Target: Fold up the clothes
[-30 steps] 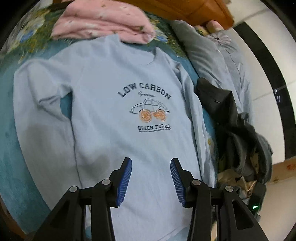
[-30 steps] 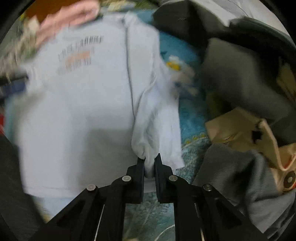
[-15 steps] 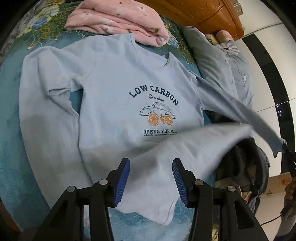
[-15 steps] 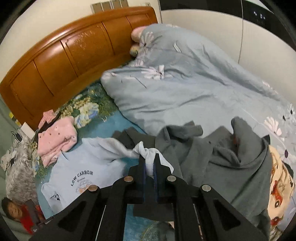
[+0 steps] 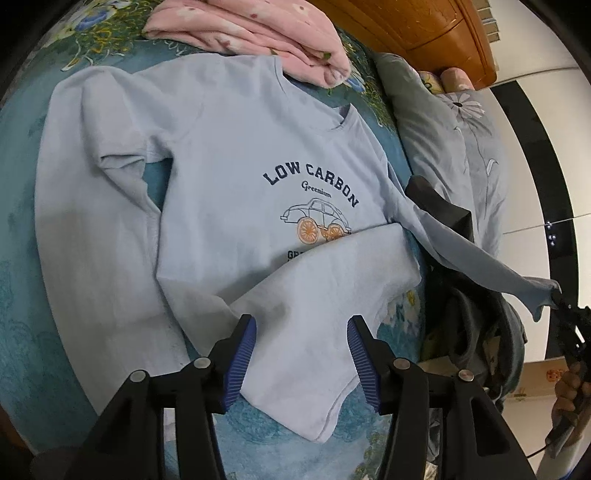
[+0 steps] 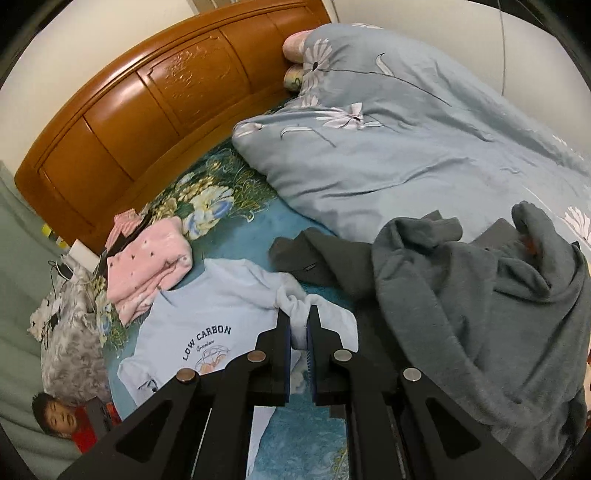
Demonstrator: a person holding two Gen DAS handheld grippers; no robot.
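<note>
On the teal floral bedspread (image 5: 22,350), in the left wrist view, the left gripper (image 5: 301,354) hangs over the lower part of a light blue sweatshirt (image 5: 229,184), its blue-padded fingers (image 5: 240,354) spread wide and holding nothing. The garment lies face up just ahead of and beneath those fingers, collar toward the wooden headboard (image 5: 417,26) and hem toward the camera, so its long axis runs away from the gripper. One lower corner is turned up over the chest print. Its far sleeve (image 5: 491,266) is pulled out taut to the right, off the bed surface, ending at the right gripper (image 5: 559,299), which a hand (image 5: 567,391) holds at the frame's edge. A folded pink garment (image 5: 258,29) rests against the collar, and a dark grey pile (image 5: 476,314) sits under the stretched sleeve.

In the right wrist view, the right gripper (image 6: 299,328) is clamped on the bunched sleeve cuff (image 6: 295,306), white-blue cloth pinched between its narrow-set fingers. The sweatshirt (image 6: 207,306) lies ahead and to the left, the sleeve leading back from the cuff to its shoulder. The pink garment (image 6: 147,269) lies beyond its collar; grey clothes (image 6: 480,295) are heaped to the right, with a flowered blue duvet (image 6: 388,147) behind.
</note>
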